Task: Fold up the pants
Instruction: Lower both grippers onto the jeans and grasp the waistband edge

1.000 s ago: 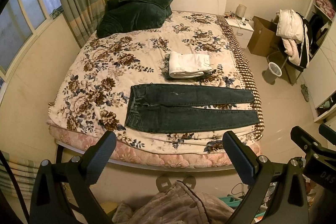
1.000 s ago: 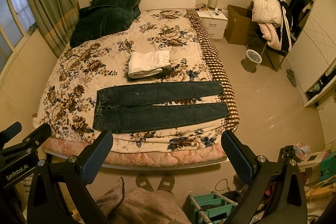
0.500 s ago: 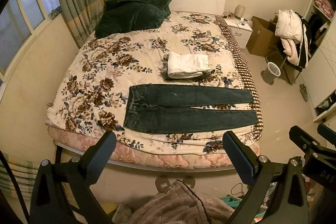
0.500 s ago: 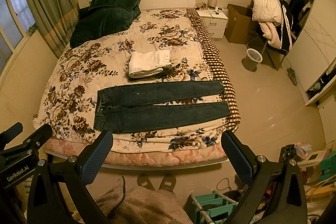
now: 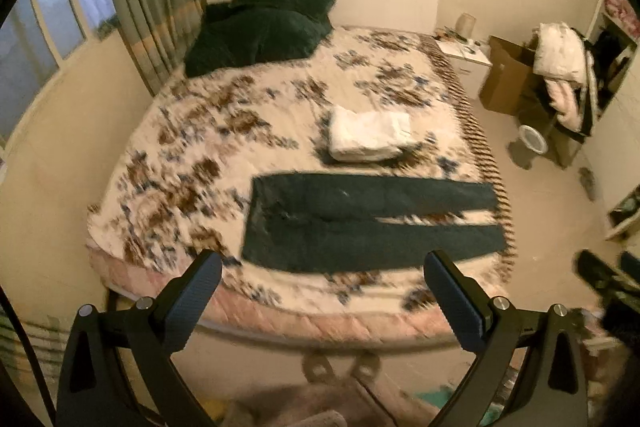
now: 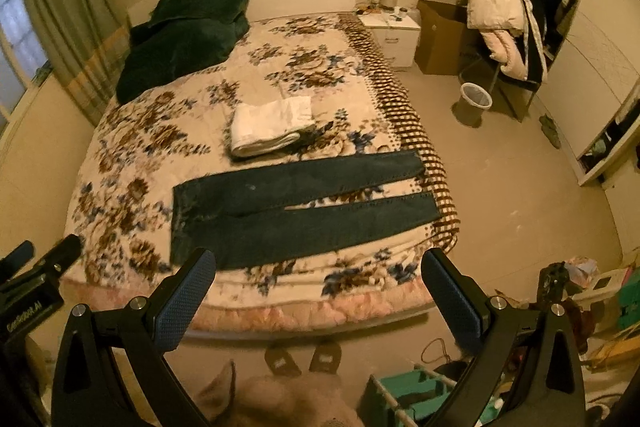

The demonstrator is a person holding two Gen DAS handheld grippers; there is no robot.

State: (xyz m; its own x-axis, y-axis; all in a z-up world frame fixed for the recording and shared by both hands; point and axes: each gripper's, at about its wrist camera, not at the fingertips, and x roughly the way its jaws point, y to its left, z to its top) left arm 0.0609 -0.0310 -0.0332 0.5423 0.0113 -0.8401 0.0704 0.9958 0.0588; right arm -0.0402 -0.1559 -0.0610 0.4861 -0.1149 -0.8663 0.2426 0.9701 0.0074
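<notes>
Dark blue jeans [image 5: 360, 223] lie flat near the front edge of the floral bed [image 5: 224, 131], waistband left, both legs stretched right. They also show in the right wrist view [image 6: 296, 211]. My left gripper [image 5: 322, 271] is open and empty, held above the bed's front edge. My right gripper [image 6: 318, 269] is open and empty, likewise short of the bed. The left gripper's body [image 6: 36, 279] shows at the left edge of the right wrist view.
A folded white garment [image 6: 272, 125] lies behind the jeans. Dark green pillows [image 6: 184, 35] sit at the headboard. A nightstand [image 6: 394, 35], cardboard box [image 6: 440, 35], bin [image 6: 474, 103] and a chair with coats [image 6: 504, 27] stand right of the bed. Slippers [image 6: 304, 357] lie on the floor.
Both grippers have moved closer toward the bed, so the jeans look larger. The left view is motion-blurred. The jeans have not moved.
</notes>
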